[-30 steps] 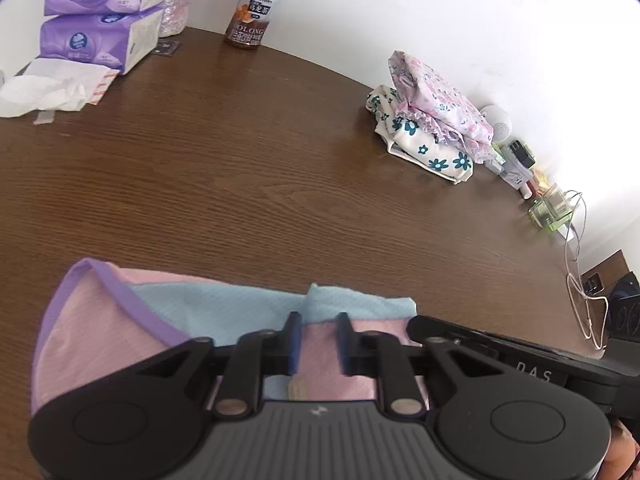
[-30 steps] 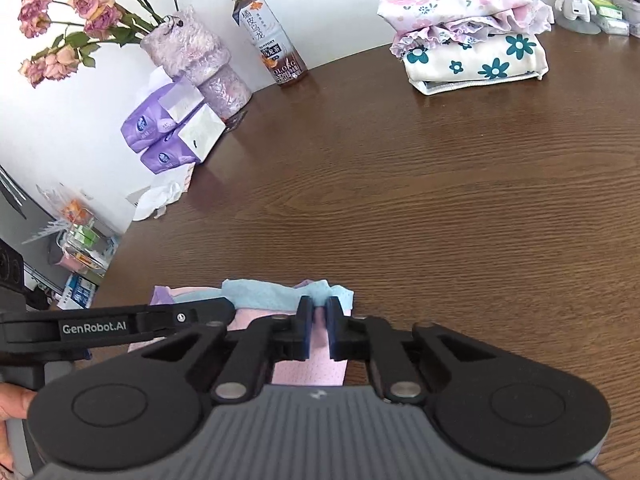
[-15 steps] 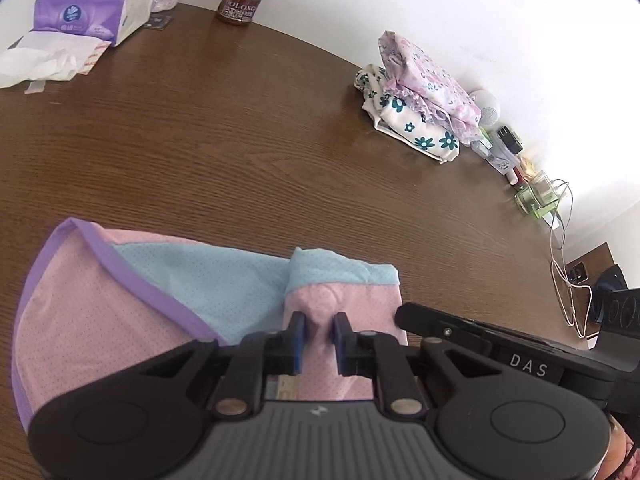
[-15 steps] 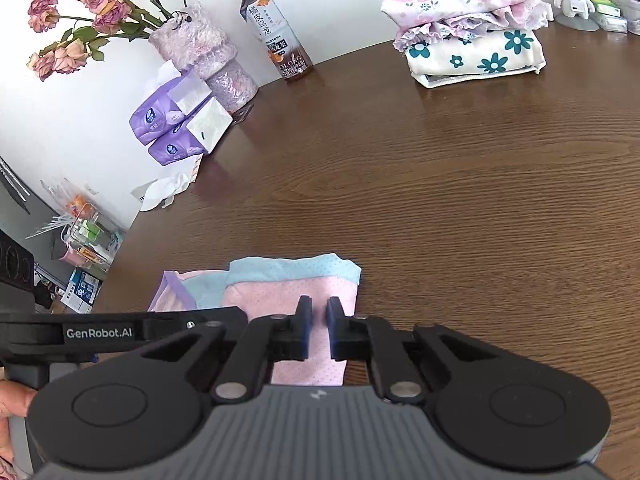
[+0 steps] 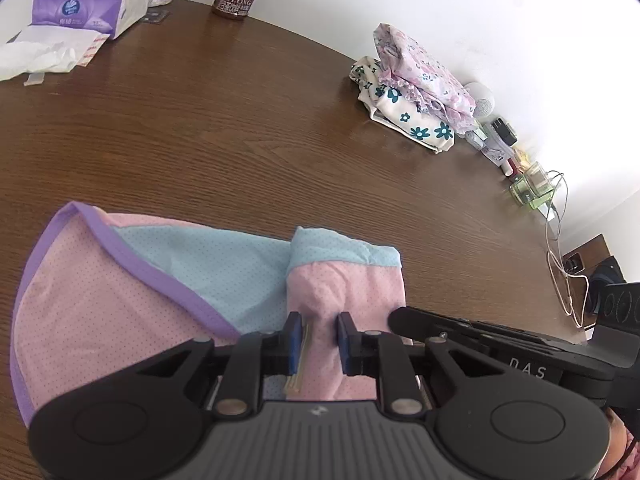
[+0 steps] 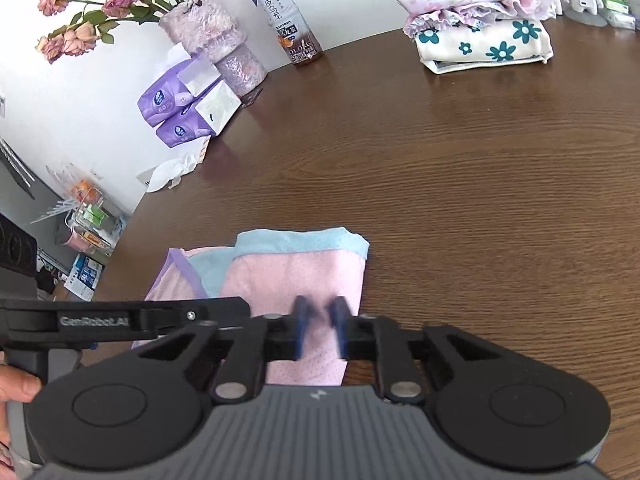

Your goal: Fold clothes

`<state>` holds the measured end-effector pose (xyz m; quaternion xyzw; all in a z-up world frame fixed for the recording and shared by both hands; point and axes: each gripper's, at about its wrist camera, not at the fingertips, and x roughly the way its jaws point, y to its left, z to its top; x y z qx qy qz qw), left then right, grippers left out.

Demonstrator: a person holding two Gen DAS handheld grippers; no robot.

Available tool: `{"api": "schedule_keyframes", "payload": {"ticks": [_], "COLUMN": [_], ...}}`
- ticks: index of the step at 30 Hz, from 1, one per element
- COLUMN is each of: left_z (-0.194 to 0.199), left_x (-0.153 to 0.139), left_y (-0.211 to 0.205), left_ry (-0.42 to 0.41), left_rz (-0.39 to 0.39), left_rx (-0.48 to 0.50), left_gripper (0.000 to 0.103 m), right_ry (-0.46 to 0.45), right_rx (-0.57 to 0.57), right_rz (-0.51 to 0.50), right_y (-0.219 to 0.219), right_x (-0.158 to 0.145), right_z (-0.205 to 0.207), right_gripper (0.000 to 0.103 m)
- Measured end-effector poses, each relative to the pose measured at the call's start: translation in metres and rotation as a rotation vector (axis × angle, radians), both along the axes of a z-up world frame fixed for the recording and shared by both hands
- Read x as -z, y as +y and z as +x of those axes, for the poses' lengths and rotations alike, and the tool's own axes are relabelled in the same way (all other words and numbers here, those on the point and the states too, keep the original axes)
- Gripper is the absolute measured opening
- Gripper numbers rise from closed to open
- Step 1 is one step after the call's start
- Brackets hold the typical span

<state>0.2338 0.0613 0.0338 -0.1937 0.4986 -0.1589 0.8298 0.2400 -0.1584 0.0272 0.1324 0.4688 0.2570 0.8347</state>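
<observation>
A pink garment [image 5: 120, 304] with a light-blue waistband and purple trim lies on the brown table [image 5: 240, 128], its right side folded over to the left. My left gripper [image 5: 319, 338] is shut on a raised ridge of the pink folded flap [image 5: 352, 284] at its near edge. In the right wrist view the garment [image 6: 296, 276] lies flat, and my right gripper [image 6: 320, 330] hovers over its near edge. Its blue fingertips [image 6: 300, 330] are blurred and stand apart, gripping nothing. The left gripper's black body [image 6: 120, 320] crosses the lower left.
A stack of folded floral clothes [image 6: 480, 28] sits at the far side. A tea bottle [image 6: 286, 20], tissue packs [image 6: 184, 104], a vase of dried roses [image 6: 216, 44] and loose tissue [image 6: 172, 172] line the far left. Small bottles and a cable [image 5: 560, 240] crowd the right edge.
The folded flap has come down flat onto the garment. Both grippers drew back toward its near edge. The right gripper's fingers have spread apart and let go of the fabric.
</observation>
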Motion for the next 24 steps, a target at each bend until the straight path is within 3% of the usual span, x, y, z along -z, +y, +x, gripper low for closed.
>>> {"api": "schedule_keyframes", "payload": {"ticks": [1,3,4,6,8,13,17,20,22,24], "left_z": [-0.001,-0.004,-0.006,-0.011,-0.015,-0.021,-0.024,-0.027,-0.03,-0.034], "left_x": [-0.001,-0.004,-0.006,-0.008,-0.007,0.0,0.004,0.001,0.0,-0.002], "left_y": [0.001,0.002,0.003,0.004,0.005,-0.003,-0.002,-0.003,-0.003,0.0], "left_ry": [0.001,0.001,-0.006,-0.013,0.003,0.035,0.032,0.017,0.016,0.016], "left_rz": [0.004,0.024,0.042,0.043,0.031,0.049,0.015,0.014,0.022,0.034], "left_rx": [-0.007,-0.016,-0.019,-0.007,0.017,0.072,0.062,0.076,0.077,0.069], "left_gripper": [0.022,0.052,0.057,0.059,0.058,0.052,0.024,0.021,0.027,0.057], "right_ry": [0.001,0.003,0.004,0.006,0.008,0.014,0.009,0.004,-0.001,0.004], "right_rx": [-0.002,-0.007,-0.009,-0.014,-0.018,-0.03,-0.037,-0.043,-0.048,-0.041], "right_rz": [0.001,0.004,0.006,0.009,0.011,0.019,0.018,0.016,0.014,0.026], "right_y": [-0.001,-0.002,-0.002,-0.003,-0.004,-0.007,-0.004,-0.002,-0.002,-0.003], "right_x": [0.0,0.0,0.0,-0.001,-0.001,-0.001,-0.001,0.0,0.0,0.0], "right_z": [-0.002,-0.005,-0.007,-0.01,-0.013,-0.021,-0.025,-0.027,-0.028,-0.027], "right_gripper": [0.01,0.01,0.012,0.023,0.029,0.029,0.028,0.014,0.011,0.012]}}
